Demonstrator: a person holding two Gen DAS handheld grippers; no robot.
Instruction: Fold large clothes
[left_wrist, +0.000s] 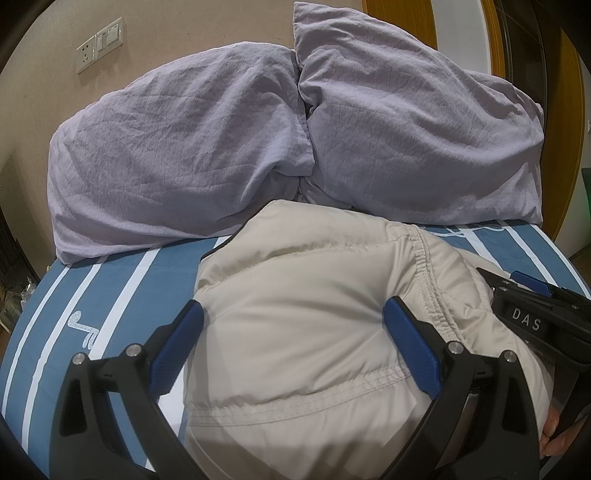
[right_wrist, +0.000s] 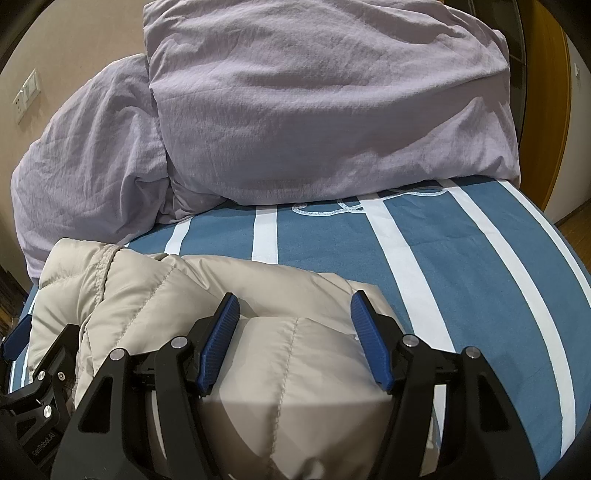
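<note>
- Beside the lilac pillows (left_wrist: 192, 147), on the striped bedsheet (left_wrist: 122, 291) — the beige puffer jacket (left_wrist: 295, 325), bunched.
- Left gripper (left_wrist: 293, 319): jaws spread, straddling jacket fabric; grasp unclear.
- Right gripper (right_wrist: 295, 317) — jaws apart over the jacket's right end; grasp unclear.

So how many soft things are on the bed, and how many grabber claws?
Purple pillows: 2, one on the left and one on the right
Beige puffy jacket: 1
Grabber claws: 2, the left gripper and the right gripper, both open around the jacket
Total: 5, all on the blue striped bed sheet
</note>
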